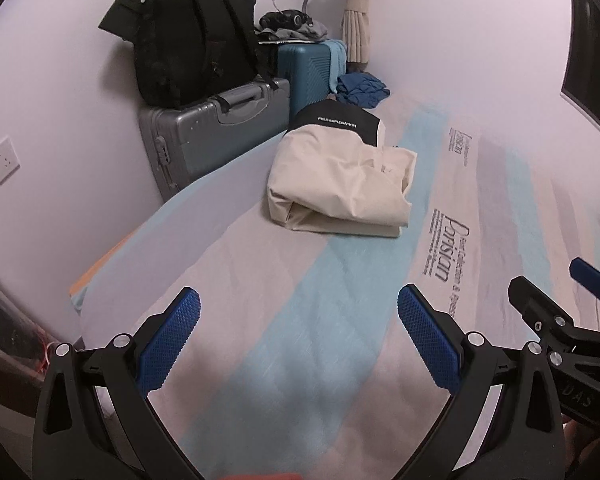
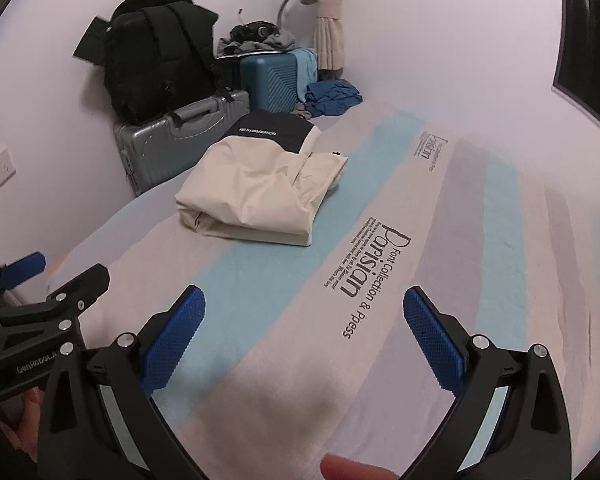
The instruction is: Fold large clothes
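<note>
Jacket folded, hands pulled away

Jacket (image 1: 340, 184) lies folded in a neat cream bundle on the striped bed (image 1: 260, 320), near the grey case (image 1: 208, 132) and the wall. Left gripper (image 1: 300, 340) and right gripper (image 2: 304, 340) hang over the bare sheet, well apart from the bundle. Both have jaws spread wide with nothing between them. The fold looks done, I think. To end well, keep both grippers high and clear, so no jaw snags a loose edge. The right side flap looks a bit puffy; a soft pat down might help it stay flat.
</note>
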{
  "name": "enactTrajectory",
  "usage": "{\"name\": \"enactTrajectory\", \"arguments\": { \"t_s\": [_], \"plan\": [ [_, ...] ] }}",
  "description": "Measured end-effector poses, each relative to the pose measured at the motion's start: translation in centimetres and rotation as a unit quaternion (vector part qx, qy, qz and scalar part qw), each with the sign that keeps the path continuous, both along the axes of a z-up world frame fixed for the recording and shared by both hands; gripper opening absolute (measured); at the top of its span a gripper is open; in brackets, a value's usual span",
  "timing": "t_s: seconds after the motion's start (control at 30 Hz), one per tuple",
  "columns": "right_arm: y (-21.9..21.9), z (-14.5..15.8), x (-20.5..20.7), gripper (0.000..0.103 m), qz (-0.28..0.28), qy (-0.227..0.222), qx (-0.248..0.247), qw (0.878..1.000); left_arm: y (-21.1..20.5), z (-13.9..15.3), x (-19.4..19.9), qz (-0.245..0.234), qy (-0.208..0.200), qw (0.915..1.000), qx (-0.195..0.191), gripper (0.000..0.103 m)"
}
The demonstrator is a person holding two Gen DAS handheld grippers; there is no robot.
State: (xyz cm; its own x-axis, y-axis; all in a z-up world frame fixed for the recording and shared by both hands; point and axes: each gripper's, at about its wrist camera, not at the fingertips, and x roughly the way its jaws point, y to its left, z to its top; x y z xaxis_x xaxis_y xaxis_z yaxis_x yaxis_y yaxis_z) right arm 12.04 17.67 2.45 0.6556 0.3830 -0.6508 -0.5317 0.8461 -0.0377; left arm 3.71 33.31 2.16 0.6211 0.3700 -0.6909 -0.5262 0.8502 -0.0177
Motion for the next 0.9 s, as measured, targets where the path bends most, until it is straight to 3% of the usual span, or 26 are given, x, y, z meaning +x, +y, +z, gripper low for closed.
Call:
{"name": "enactTrajectory", "arguments": {
  "t_s": [0.47,0.9],
  "plan": [
    [0.9,-0.3,-4.2,0.096,-0.032,-0.034,0.002,0.999,1.1,-1.0,-2.8,-0.031,-0.011,0.9993,0.016,0.097],
    [1.0,-0.1,-4.6,0.096,-0.039,-0.022,0.007,0.999,1.4,-0.6,-3.6,-0.042,-0.001,0.9988,0.023,0.097]
  ]
}}
